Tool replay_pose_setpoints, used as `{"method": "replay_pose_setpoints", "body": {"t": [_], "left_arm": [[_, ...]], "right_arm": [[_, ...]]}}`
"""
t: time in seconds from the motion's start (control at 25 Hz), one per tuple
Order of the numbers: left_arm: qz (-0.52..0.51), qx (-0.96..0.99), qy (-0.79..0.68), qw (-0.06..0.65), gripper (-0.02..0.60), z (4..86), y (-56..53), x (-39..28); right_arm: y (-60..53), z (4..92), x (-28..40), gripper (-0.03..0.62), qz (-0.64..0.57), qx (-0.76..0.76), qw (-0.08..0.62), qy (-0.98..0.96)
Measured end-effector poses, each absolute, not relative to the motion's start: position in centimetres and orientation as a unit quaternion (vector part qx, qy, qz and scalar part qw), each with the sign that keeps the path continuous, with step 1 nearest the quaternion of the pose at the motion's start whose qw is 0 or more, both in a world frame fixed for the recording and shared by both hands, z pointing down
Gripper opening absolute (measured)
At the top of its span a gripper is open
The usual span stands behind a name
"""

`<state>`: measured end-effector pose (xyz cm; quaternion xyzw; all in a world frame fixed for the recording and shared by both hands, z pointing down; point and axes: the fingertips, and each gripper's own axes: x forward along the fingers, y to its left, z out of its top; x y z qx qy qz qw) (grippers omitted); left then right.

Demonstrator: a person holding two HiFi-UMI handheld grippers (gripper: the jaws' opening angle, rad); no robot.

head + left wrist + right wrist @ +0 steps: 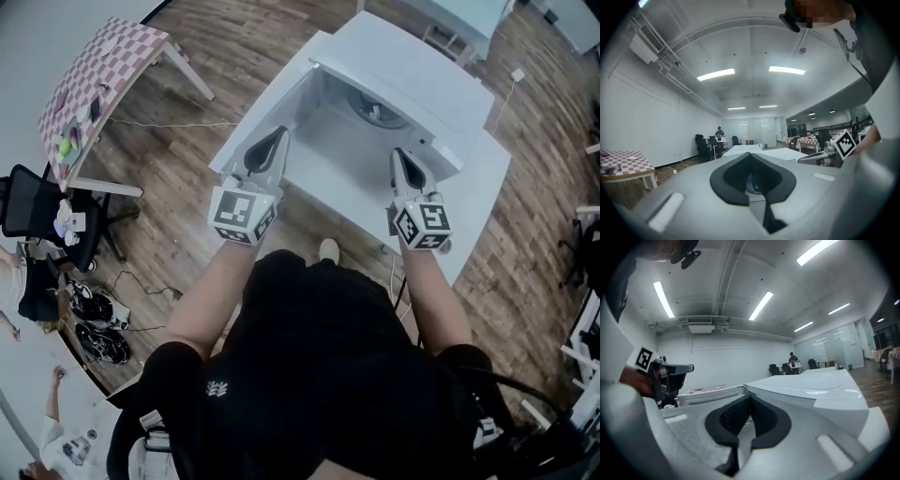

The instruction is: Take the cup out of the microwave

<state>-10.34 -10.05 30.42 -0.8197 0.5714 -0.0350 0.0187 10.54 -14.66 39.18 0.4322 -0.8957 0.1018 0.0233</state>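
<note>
You are holding one hand-held gripper in each hand, both reaching out over the white worktop (483,192) and pointing level toward the microwave (417,66).

The left hand-held gripper (279,133) is showing closed jaws. In the left gripper view its two black pads are meeting at the tips and are not clamping any object. The right hand-held gripper (399,153) is also closed and empty, with its pads touching at the tips in the right gripper view.

The microwave is standing on the worktop directly in front of you, with its cavity open toward you. In the head view the left hand-held gripper is lining up with the left side of the opening and the right hand-held gripper with the right side. Whether either tip is touching the appliance cannot be told.

A round shape (375,111) is lying inside the cavity, toward the back. It is too small and pale to confirm as the cup, and no other view is showing the cup.

A checked table (103,70) is standing well apart at your left on the wood floor (169,173).
</note>
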Motion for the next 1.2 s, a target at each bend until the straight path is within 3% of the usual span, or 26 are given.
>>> {"method": "replay_pose_setpoints", "body": {"t": [1.2], "left_arm": [[-0.013, -0.899, 0.437, -0.018, 0.000, 37.2, -25.2, -9.7]], "right_arm": [[-26.8, 45.5, 4.4, 0.001, 0.090, 0.551, 0.113, -0.822]]}}
